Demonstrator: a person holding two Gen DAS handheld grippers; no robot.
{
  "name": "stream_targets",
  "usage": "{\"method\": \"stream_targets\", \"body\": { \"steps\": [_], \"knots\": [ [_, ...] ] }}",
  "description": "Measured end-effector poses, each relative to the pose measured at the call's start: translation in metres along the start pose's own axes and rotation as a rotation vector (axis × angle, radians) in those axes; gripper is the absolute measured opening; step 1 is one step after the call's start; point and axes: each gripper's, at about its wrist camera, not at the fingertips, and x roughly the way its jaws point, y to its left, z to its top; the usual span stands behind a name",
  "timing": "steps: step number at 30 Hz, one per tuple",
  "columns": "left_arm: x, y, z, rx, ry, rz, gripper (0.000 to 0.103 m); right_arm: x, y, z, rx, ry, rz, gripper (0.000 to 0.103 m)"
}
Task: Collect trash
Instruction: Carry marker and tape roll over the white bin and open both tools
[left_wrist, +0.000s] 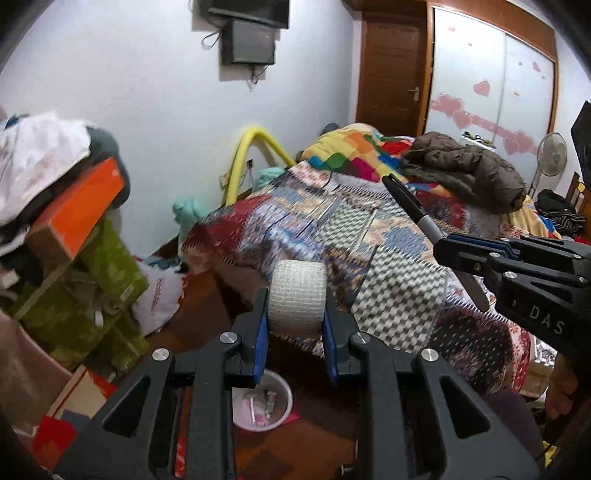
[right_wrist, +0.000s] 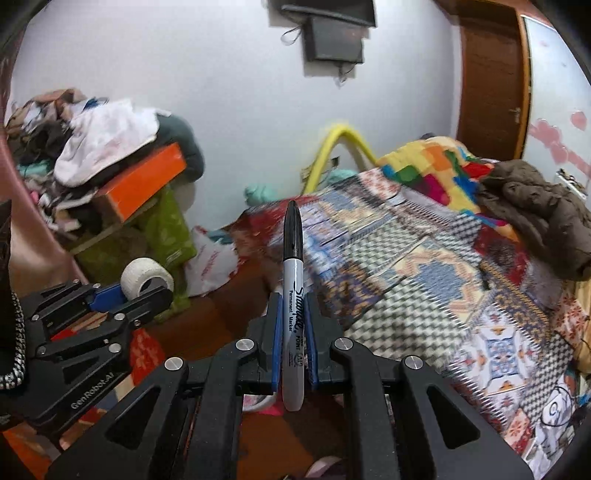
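gripping a white roll of gauze tape (left_wrist: 297, 297) in my left tool (left_wrist: 295, 332), i have its blue pads pressed on the two flat ends, so the roll's axis runs sideways across the jaws. its skin is a soft woven mesh, a short fat cylinder, and the right wrist view shows its dark hollow core. it hangs in the air over the dark red floor, near the foot of the bed (left_wrist: 369, 236).

my right tool (right_wrist: 293, 347) is clenched on a permanent marker (right_wrist: 293, 295): a smooth grey plastic barrel with black script, capped in glossy black. its long axis lies along the tool's fingers, cap end pointing forward and away from me, the plain butt end sticking back between the jaws. in the left wrist view it slants up toward the upper left, above the bed.

the bed carries a patchwork quilt of zigzag, check and floral blocks, a blocky bright blanket (left_wrist: 351, 147) behind it, and a puffy brown jacket (left_wrist: 465, 170) heaped on top. below my left tool a round white bowl (left_wrist: 284, 398) sits on the floor with small scraps inside. to the left leans a pile of cloth, an orange box (left_wrist: 77, 206) and green cartons (left_wrist: 110, 266).
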Motion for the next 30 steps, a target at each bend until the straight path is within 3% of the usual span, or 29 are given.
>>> {"method": "stream_targets", "body": {
  "steps": [9, 17, 30],
  "knots": [
    [0.031, 0.058, -0.051, -0.088, 0.118, 0.049, 0.025, 0.051, 0.051, -0.023, -0.064, 0.130, 0.061, 0.010],
    [0.081, 0.100, -0.094, -0.140, 0.272, 0.095, 0.025, 0.112, 0.079, -0.051, -0.098, 0.272, 0.087, 0.010],
    [0.171, 0.133, -0.159, -0.229, 0.558, 0.002, 0.025, 0.208, 0.093, -0.091, -0.075, 0.531, 0.117, 0.010]
  ]
}}
